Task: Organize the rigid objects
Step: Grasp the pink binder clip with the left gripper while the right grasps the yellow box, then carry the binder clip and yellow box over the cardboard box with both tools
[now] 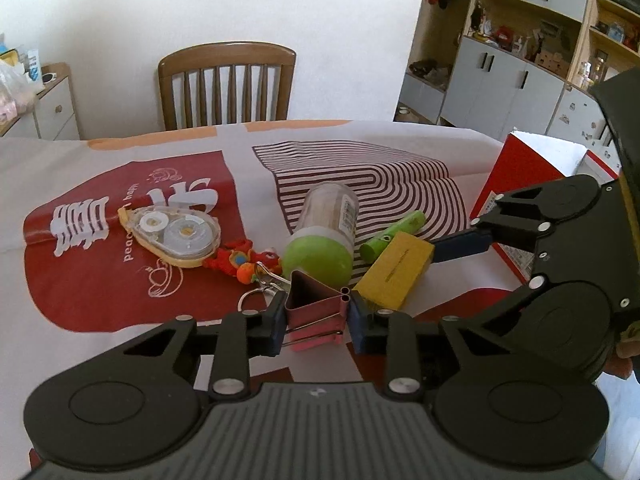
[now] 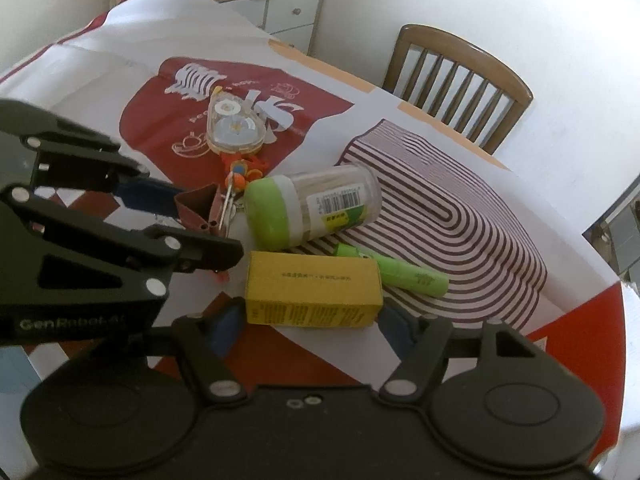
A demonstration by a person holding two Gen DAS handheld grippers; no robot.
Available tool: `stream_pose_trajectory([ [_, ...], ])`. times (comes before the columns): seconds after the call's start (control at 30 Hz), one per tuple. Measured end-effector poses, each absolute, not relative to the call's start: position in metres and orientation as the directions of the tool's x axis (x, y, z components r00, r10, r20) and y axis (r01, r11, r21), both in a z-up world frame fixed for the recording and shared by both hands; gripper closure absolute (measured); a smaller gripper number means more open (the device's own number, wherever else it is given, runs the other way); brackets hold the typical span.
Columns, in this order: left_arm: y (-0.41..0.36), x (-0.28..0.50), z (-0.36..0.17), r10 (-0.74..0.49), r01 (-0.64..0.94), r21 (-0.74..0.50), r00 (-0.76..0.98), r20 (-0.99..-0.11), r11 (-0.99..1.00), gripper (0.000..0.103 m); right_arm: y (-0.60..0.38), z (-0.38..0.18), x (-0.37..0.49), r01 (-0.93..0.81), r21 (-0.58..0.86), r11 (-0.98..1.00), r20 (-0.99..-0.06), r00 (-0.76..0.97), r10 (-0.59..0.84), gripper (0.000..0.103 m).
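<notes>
We log the pile on the table (image 1: 120,152) from the left across, as seen from the left claw (image 1: 316,322).

Far left of that claw and beyond it: a correction tape dispenser (image 1: 174,236), a clear plastic shell, light and likely slick; we would take it across its flat faces. Next, nearer, an orange-red keychain charm (image 1: 240,260) with a metal ring, soft and dangling, best taken by the ring.

Between the left claw's pads: a pink binder clip (image 1: 316,308). The pads press on both its sides, so we count it gripped. Stiff sheet steel, light; the wire handles can swing, so holding the triangular body is the sound choice.

Just beyond the clip lies a toothpick jar (image 1: 324,232) with a green cap, on its side. We judge it round, smooth and prone to roll; grip across the cap or mid-body.

Right of it: a green marker (image 1: 392,232), a slim cylinder that will also roll.

Right again: a yellow carton (image 2: 312,292), lying lengthwise between the fingers of the right claw (image 2: 310,320). The jaws straddle its two ends; whether the pads touch yet we cannot tell. Thin card, probably light, and it would dent under hard squeezing.

A red box (image 1: 520,168) stands beyond the right claw, a likely bin.
</notes>
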State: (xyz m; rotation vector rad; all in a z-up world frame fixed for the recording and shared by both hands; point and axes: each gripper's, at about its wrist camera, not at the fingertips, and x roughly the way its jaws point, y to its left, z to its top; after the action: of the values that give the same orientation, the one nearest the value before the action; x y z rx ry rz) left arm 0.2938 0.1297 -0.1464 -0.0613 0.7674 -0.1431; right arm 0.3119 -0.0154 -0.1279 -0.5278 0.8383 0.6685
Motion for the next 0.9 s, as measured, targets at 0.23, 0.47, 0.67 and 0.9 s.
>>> stream_pose_trajectory([
  [0.23,0.138,0.28,-0.145,-0.141,0.05,-0.149,0.702,-0.698,0.988,0.073,-0.021,-0.119,0.297,-0.679,-0.136,0.722,-0.812,0.494,0.311,0.033],
  [0.47,0.145,0.264,-0.143,-0.143,-0.001,-0.197,0.684,-0.715,0.98,0.073,-0.035,-0.101,0.272,-0.657,-0.093,0.748,-0.807,0.489,0.33,0.033],
  [0.67,0.139,0.247,-0.136,-0.151,0.003,-0.201,0.675,-0.722,0.979,0.073,-0.049,-0.08,0.253,-0.632,-0.067,0.772,-0.792,0.504,0.344,0.033],
  [0.9,0.125,0.227,-0.115,-0.162,0.019,-0.202,0.674,-0.721,0.979,0.073,-0.072,-0.052,0.232,-0.609,-0.043,0.792,-0.777,0.519,0.356,0.033],
])
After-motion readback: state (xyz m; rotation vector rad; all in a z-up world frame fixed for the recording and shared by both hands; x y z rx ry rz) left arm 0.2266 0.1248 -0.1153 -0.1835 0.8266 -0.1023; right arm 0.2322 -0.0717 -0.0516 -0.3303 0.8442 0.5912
